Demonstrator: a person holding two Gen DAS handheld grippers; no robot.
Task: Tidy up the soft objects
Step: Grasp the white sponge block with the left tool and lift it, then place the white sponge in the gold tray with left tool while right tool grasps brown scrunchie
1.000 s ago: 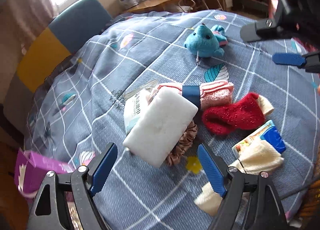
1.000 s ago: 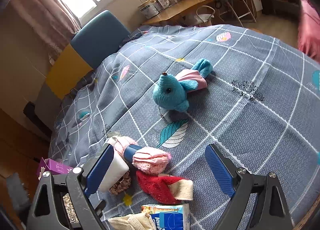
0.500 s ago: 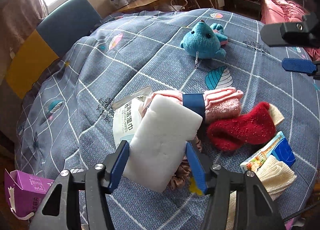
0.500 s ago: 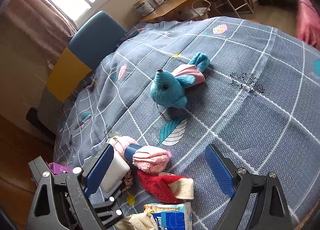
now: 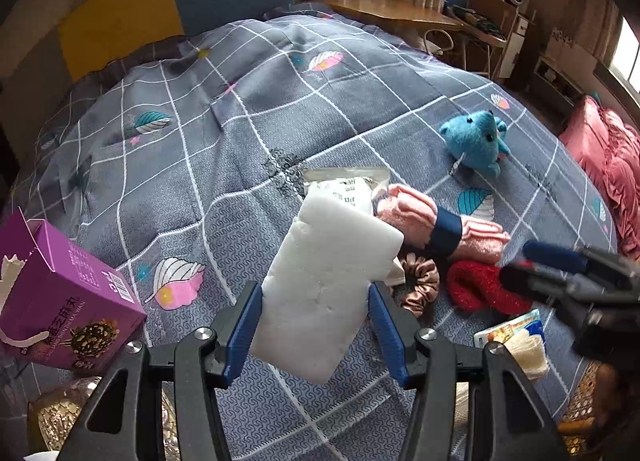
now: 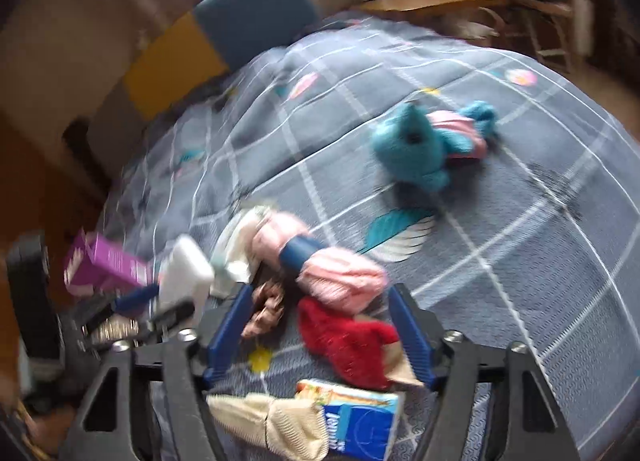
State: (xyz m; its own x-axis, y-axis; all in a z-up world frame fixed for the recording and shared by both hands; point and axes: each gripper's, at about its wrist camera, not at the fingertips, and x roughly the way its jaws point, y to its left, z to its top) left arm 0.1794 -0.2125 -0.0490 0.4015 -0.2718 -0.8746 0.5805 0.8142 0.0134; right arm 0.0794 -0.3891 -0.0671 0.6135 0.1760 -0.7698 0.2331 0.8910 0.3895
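Observation:
My left gripper (image 5: 315, 293) is closing, and its blue pads press both sides of a white sponge (image 5: 328, 281) that it holds tilted above the bedspread (image 5: 240, 141). My right gripper (image 6: 320, 321) is also closing. It hovers over a red sock (image 6: 348, 345) and a brown scrunchie (image 6: 266, 309), and its pads show no clear grip on either in this blurred view. It also shows in the left wrist view, the right gripper (image 5: 536, 267) above the red sock (image 5: 476, 293). A pink sock roll (image 5: 440, 225) with a navy band and a blue plush toy (image 5: 476, 141) lie beyond.
A purple carton (image 5: 60, 301) stands at the bed's left edge. A wet-wipes pack (image 5: 348, 185) lies behind the sponge. A cream sock (image 6: 280, 429) and a blue tissue pack (image 6: 360, 421) lie nearest. A pink pillow (image 5: 612, 165) lies far right, and a blue-and-yellow headboard (image 5: 180, 1) is at the back.
The left jaws closed onto the white sponge, raised it off the pile and swung left. The right jaws narrowed, rolled and moved over the red sock; that view is now blurred.

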